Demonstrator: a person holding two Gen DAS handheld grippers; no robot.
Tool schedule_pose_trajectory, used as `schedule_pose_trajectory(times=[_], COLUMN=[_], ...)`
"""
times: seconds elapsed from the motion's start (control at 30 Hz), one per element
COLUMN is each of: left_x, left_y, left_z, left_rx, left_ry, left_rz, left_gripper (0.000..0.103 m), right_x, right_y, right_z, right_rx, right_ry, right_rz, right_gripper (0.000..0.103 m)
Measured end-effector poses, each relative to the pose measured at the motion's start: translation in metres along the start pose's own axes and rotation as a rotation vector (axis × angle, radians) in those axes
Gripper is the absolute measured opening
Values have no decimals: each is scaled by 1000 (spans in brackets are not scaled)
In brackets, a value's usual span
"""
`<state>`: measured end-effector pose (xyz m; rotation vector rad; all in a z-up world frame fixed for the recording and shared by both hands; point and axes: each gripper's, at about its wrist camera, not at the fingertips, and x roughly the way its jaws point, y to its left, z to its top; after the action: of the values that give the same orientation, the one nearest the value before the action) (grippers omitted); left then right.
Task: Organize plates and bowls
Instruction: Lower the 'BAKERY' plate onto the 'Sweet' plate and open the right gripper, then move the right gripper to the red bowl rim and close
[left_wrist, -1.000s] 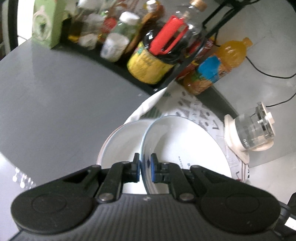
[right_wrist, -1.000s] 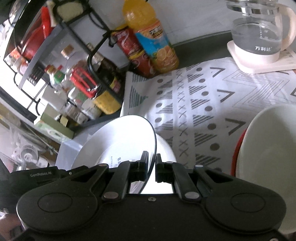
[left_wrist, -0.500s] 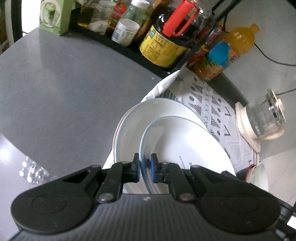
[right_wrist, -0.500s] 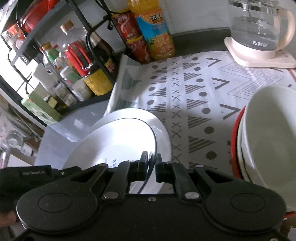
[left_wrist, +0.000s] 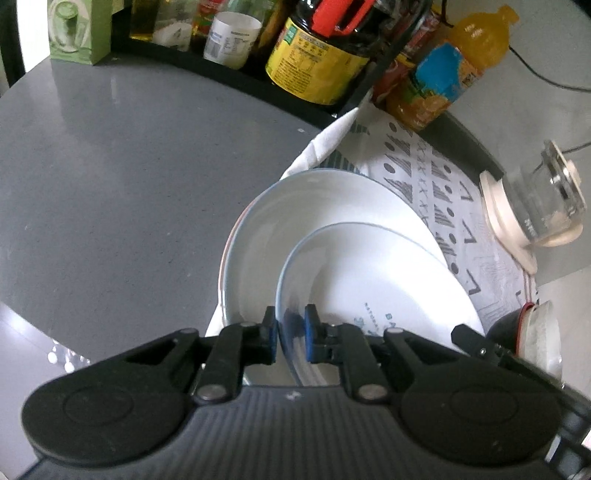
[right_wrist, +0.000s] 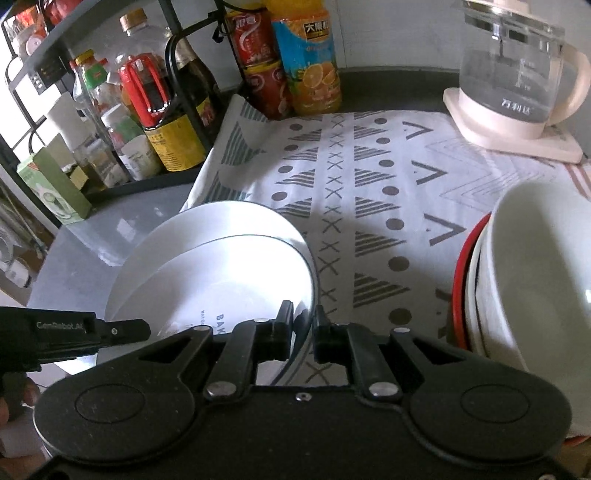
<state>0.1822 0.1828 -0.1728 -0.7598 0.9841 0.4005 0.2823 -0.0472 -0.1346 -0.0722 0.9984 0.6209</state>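
Both grippers hold the same white plate (left_wrist: 376, 280) by opposite rims. My left gripper (left_wrist: 290, 334) is shut on its near-left rim. My right gripper (right_wrist: 303, 334) is shut on its right rim (right_wrist: 236, 280). The held plate hovers low over a second, larger white plate (left_wrist: 317, 206) that lies on the patterned cloth (right_wrist: 369, 192); this lower plate (right_wrist: 207, 221) also shows in the right wrist view. A stack of white bowls (right_wrist: 532, 273) with a red rim stands at the right.
A black rack (right_wrist: 110, 110) with sauce bottles and jars lines the back left. An orange juice bottle (right_wrist: 310, 62) and red cans (right_wrist: 258, 59) stand behind the cloth. A glass kettle (right_wrist: 517, 77) sits back right. Grey countertop (left_wrist: 110, 166) lies left.
Both grippers have lowered the held plate and levelled it toward the larger plate on the cloth. The bowl stack has come further into the right wrist view.
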Motion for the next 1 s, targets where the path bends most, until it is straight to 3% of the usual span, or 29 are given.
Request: schedule_pose_trajectory(times=[0.13, 0.43, 0.7, 0.83, 1.0], left_x=[4, 6, -12, -25, -33], left_y=[-1, 3, 0, -8, -32], left_z=[3, 14, 30, 37, 41], left_rx=[28, 32, 10, 9, 52], left_ry=[-7, 3, -41, -85, -121], left_rz=[43, 33, 39, 22, 22], left_gripper=[12, 11, 14, 30, 62], right_x=[10, 17, -4, -23, -42], right_y=[0, 1, -8, -11, -27], right_z=[-4, -2, 11, 25, 43], right_rx=[-4, 33, 86, 96, 129], right_ry=[17, 37, -22, -81, -150], right_rz=[-10, -2, 51, 97, 99], right_gripper=[14, 21, 21, 24, 45])
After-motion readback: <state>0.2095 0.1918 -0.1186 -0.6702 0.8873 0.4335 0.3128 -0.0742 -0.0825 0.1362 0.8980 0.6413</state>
